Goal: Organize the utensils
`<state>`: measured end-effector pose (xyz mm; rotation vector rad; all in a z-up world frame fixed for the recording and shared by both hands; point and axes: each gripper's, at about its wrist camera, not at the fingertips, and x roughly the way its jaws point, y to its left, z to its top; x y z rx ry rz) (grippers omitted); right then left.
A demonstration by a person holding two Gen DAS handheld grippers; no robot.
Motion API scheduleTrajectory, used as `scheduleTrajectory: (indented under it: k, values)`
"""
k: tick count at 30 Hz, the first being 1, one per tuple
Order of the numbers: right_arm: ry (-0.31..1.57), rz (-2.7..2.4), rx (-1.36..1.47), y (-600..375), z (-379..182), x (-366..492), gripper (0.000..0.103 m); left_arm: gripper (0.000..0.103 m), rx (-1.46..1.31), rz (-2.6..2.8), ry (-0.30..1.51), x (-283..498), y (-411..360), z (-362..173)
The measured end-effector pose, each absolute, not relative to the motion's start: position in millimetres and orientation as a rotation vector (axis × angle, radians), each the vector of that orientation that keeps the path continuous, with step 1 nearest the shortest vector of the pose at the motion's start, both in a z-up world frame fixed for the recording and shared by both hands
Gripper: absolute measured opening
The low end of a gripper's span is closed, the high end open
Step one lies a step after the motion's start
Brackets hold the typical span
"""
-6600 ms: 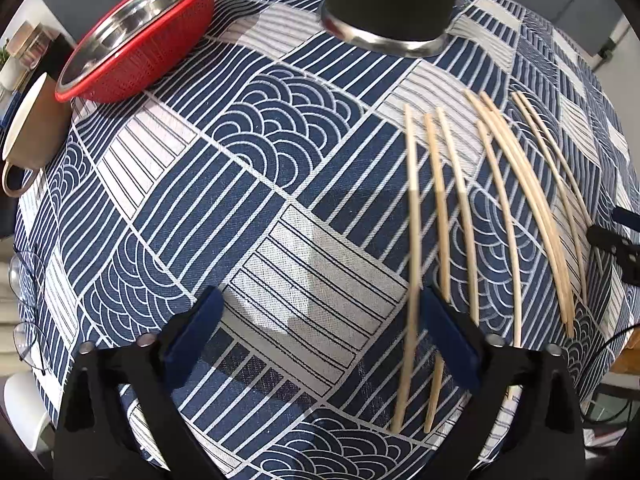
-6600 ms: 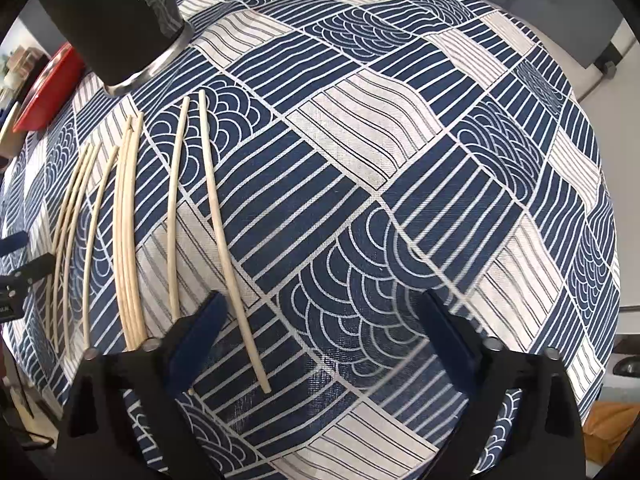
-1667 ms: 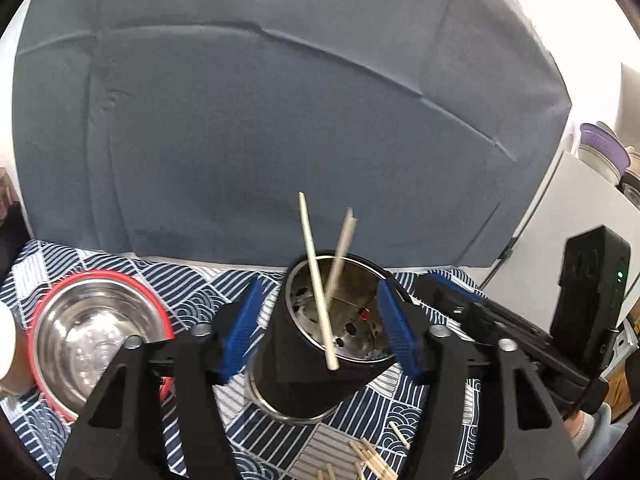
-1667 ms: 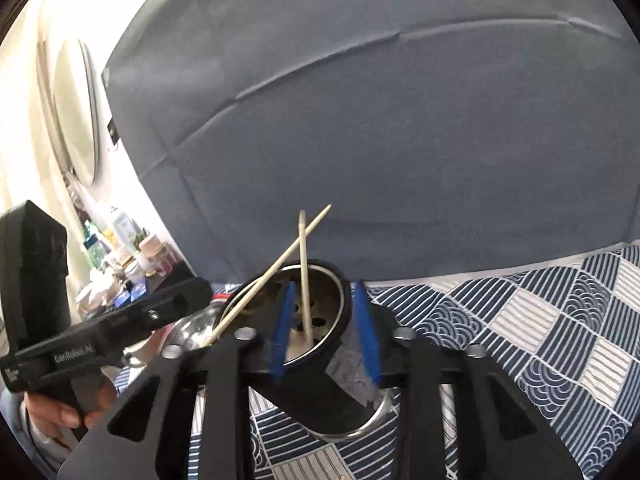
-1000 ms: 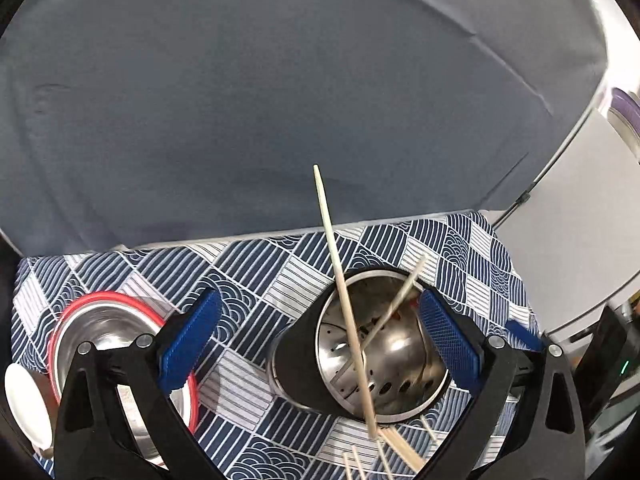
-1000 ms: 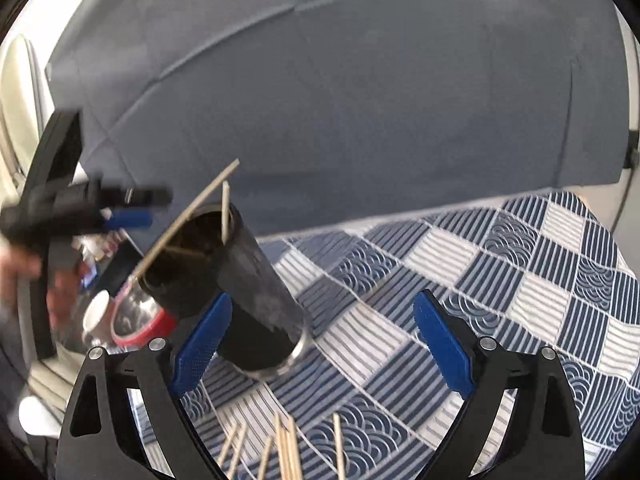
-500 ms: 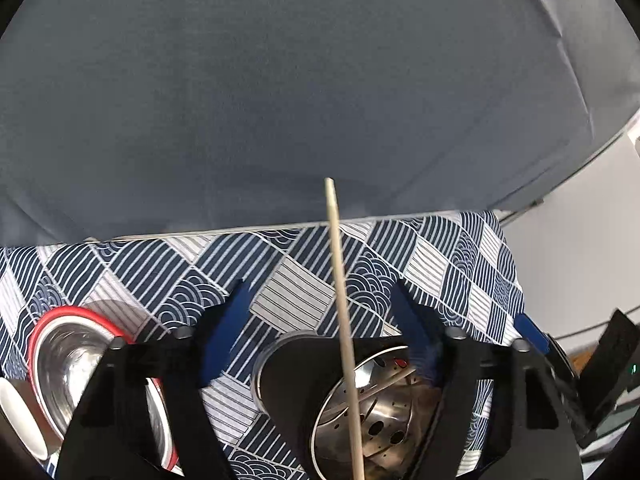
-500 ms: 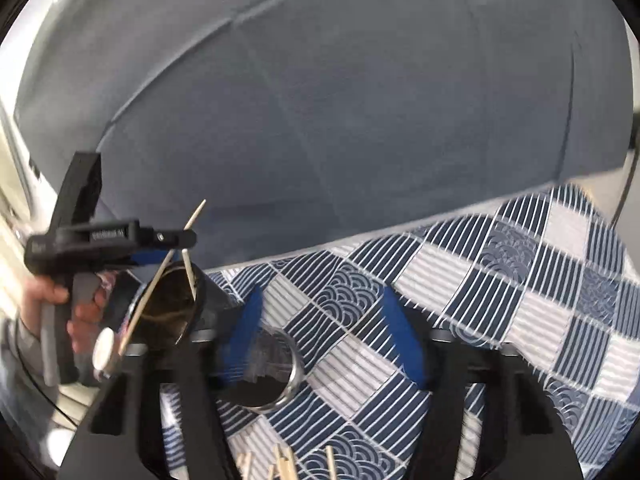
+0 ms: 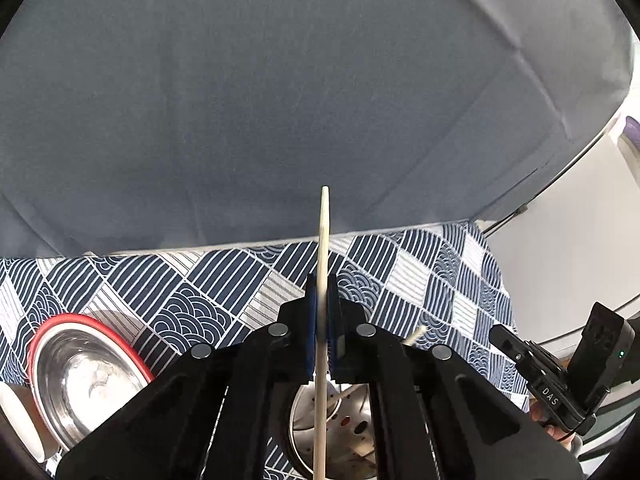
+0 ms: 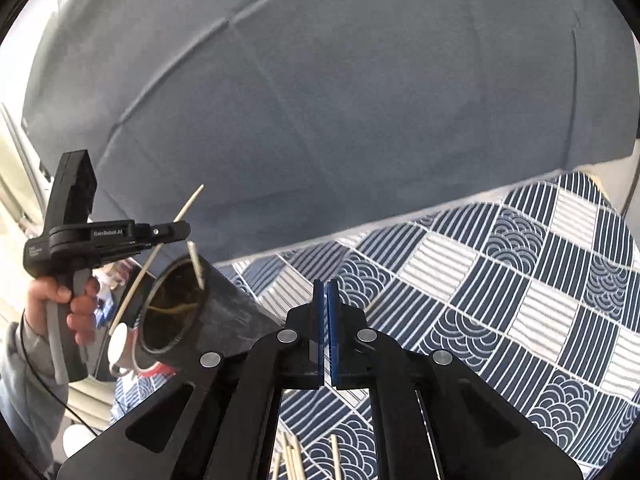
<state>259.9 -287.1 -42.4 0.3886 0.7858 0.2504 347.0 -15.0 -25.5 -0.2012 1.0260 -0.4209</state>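
Jaws pinched on an upright chopstick — that is the left gripper in its own view, above the metal holder on the patterned cloth, beside a red-rimmed bowl — while the right view shows the right gripper pressed together on nothing, loose chopsticks lying below it.

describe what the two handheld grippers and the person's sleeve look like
Both grippers are matte black with triangular cut-out linkages, round silver pivot bolts and ribbed blue pads. The left gripper has a pistol-style body with a grey trigger grip, white lettering and a thin black cable. The right gripper shows white "DAS" lettering and a small green light. The sleeve is grey.
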Motion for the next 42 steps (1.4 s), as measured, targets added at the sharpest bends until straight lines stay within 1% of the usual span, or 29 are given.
scheduleTrajectory:
  k: [5,7,11,14,16,21,26,29,32,36,42]
  values:
    - [0.72,0.28,0.367,-277,-12,257,0.002,0.005,-0.266,-0.466,0.891,328,-9,9]
    - [0.686,0.297,0.354,-272,-1,253,0.002,0.005,-0.287,-0.496,0.79,316,-10,24]
    - [0.568,0.334,0.263,-257,20,241,0.002,0.005,-0.29,-0.508,0.617,296,-14,37]
    - [0.48,0.359,0.206,-246,26,231,0.002,0.005,-0.273,-0.513,0.475,280,-18,38]
    - [0.426,0.372,0.169,-238,24,226,0.004,0.005,-0.253,-0.513,0.383,268,-21,32]
    - [0.434,0.394,0.144,-226,0,229,0.005,0.005,-0.238,-0.477,0.219,245,-22,3]
    - [0.466,0.425,0.148,-220,-32,224,0.005,0.005,-0.2,-0.425,0.154,231,-24,-22]
    - [0.486,0.429,0.127,-217,-44,220,0.005,0.005,-0.225,-0.407,0.15,232,-19,-26]
    - [0.5,0.427,0.127,-215,-52,217,0.005,0.005,-0.297,-0.403,0.135,237,-10,-15]
    - [0.498,0.415,0.155,-223,-53,217,0.005,0.005,-0.275,-0.416,0.108,246,-12,1]
    - [0.506,0.395,0.205,-231,-53,223,0.005,0.005,-0.243,-0.443,0.192,263,-28,-8]
